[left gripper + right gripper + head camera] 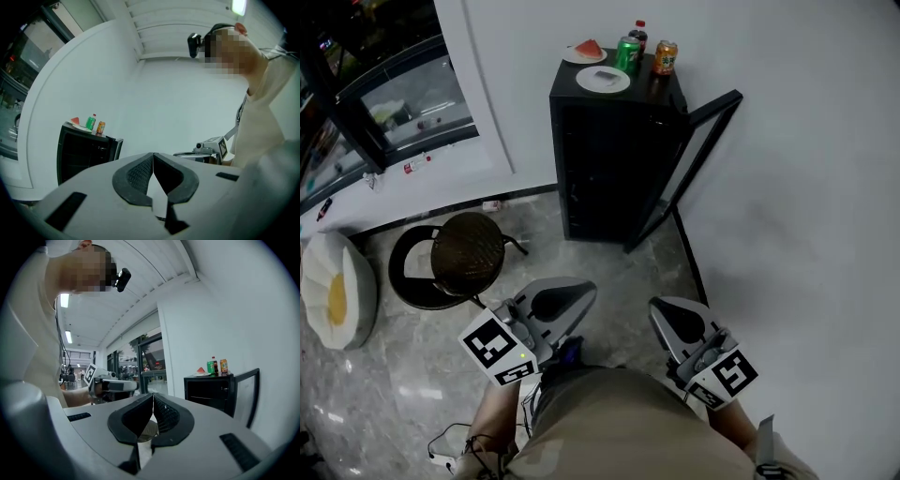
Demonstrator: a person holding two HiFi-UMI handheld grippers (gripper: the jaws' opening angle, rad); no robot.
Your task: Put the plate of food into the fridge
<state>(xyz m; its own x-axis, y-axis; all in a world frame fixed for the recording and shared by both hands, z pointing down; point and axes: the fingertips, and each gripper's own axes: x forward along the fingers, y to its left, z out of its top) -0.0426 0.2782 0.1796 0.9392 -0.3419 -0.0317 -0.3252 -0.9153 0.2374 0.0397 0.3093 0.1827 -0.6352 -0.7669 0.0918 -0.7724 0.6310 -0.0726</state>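
Note:
A small black fridge stands against the white wall with its glass door swung open to the right. On its top rest a plate with a watermelon slice, a second white plate of food, a green can, an orange can and a dark bottle. My left gripper and right gripper are held low near my body, well short of the fridge. Both are shut and empty. The fridge shows far off in the left gripper view, and the fridge likewise in the right gripper view.
A round black stool stands on the marble floor left of me. A white cushion-like object with a yellow centre lies at the far left. A glass-fronted window bay runs along the back left. White wall fills the right side.

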